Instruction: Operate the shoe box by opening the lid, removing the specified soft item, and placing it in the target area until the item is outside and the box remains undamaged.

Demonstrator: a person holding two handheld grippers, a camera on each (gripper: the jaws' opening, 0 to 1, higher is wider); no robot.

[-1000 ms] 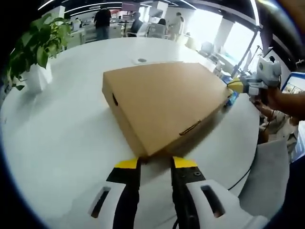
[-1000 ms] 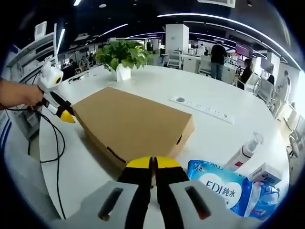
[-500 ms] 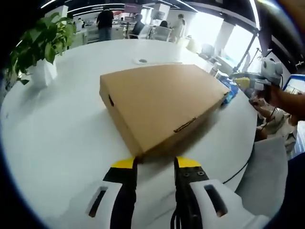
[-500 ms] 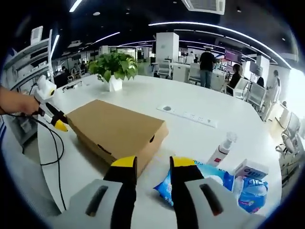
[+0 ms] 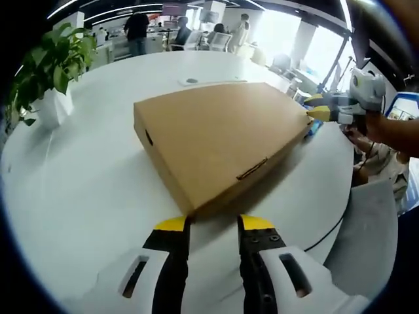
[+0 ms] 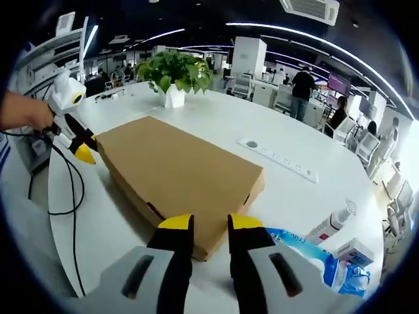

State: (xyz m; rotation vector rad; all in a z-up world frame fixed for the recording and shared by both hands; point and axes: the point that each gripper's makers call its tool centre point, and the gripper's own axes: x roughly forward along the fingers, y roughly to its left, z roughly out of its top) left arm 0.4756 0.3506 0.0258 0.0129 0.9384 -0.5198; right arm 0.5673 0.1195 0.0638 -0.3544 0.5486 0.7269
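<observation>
We've got both the left gripper (image 5: 213,224) and right gripper (image 6: 209,222) parted, empty, bracketing opposite corners of the flat brown cardboard shoe box (image 5: 219,134), lid not yet lifted.

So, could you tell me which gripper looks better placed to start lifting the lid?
Probably the left gripper: its open jaws sit at the shoe box corner beside the lid's tab slot. The right gripper is similarly open at the opposite corner.

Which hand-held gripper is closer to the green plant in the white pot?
The left hand-held gripper. It sits at the shoe box corner on the plant's side of the table; the right hand-held gripper is at the opposite corner, by the wipes pack.
</observation>
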